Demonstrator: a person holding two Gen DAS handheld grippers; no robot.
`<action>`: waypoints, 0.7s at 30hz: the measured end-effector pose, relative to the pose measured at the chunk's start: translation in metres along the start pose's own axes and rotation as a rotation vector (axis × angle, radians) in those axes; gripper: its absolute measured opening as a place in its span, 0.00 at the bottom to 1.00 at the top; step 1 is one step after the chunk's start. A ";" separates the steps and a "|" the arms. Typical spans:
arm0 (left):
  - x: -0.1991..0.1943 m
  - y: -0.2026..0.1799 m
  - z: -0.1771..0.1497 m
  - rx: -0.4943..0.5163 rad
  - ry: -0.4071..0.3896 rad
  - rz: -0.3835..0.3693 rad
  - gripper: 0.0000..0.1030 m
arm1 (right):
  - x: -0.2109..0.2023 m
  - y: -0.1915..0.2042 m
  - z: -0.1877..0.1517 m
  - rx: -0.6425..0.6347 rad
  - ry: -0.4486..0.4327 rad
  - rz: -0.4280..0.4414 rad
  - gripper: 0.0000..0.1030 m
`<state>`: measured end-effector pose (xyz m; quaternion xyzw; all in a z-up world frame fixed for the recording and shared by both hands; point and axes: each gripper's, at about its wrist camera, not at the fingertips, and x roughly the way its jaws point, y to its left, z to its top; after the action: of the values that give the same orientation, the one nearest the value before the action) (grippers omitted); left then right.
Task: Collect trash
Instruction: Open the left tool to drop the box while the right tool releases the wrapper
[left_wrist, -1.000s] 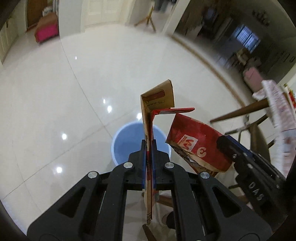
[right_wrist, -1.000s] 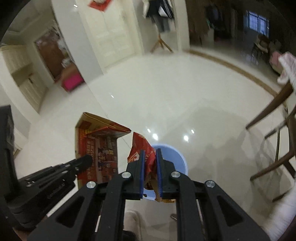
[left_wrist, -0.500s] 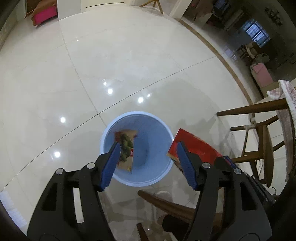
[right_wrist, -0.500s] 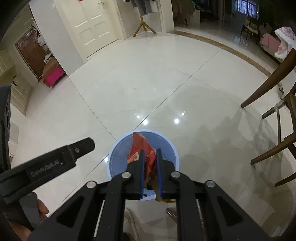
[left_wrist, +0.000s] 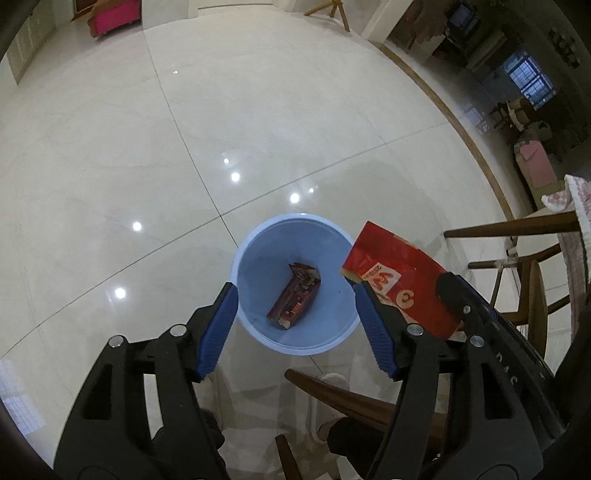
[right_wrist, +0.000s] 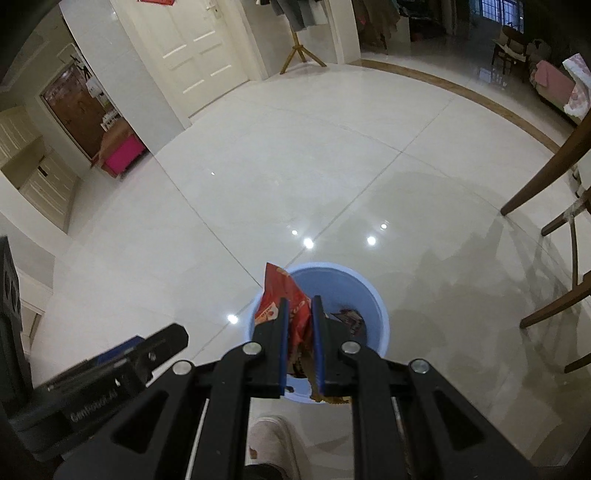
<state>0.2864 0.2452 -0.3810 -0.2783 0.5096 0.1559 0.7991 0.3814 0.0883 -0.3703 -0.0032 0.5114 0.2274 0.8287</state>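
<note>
Two pieces of trash show: a dark red carton (left_wrist: 294, 296), printed and dented at one corner, lies flat on the bottom of the pale blue bin (left_wrist: 255, 332) on the glossy tiled floor (left_wrist: 147, 166). The left gripper (left_wrist: 293, 325) hangs above the rim, its jaws opening with nothing between them. The right gripper (right_wrist: 300, 341) pinches a crumpled red packet (right_wrist: 280, 291) with white and orange print over the bin's edge

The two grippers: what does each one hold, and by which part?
The right gripper holds a red bag by its lower end. The left gripper holds nothing; its jaws are opening above the blue bin.
</note>
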 end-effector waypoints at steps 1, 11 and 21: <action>-0.006 0.001 0.001 -0.007 -0.011 0.000 0.64 | -0.002 0.002 0.002 0.001 -0.006 0.017 0.13; -0.076 -0.002 -0.004 -0.024 -0.118 -0.036 0.68 | -0.069 0.022 0.009 -0.026 -0.109 0.049 0.25; -0.185 -0.053 -0.042 0.094 -0.280 -0.152 0.70 | -0.226 0.008 -0.016 -0.011 -0.331 -0.005 0.35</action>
<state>0.2035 0.1840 -0.2129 -0.2541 0.3774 0.1081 0.8839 0.2806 0.0070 -0.1837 0.0282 0.3666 0.2256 0.9022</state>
